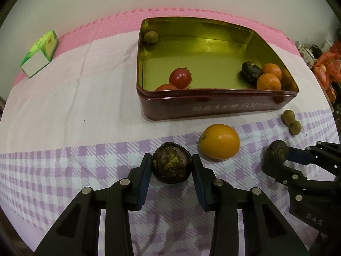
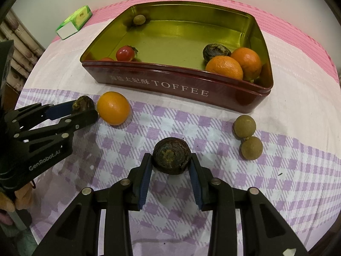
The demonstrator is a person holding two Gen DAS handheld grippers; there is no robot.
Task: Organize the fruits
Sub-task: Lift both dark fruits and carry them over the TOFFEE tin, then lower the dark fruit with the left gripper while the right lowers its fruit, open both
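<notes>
Each gripper pinches a dark wrinkled fruit on the counter, left gripper and right gripper; the open tin lies straight ahead beyond both, about equally near.

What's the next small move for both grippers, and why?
Probably lift both. The left gripper and right gripper each appear closed on a dark fruit resting on the cloth; the open toffee tin ahead already holds one like them.

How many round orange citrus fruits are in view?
3: two round orange citrus fruits touching in the red toffee tin's right corner, one on the checked cloth before it.
</notes>
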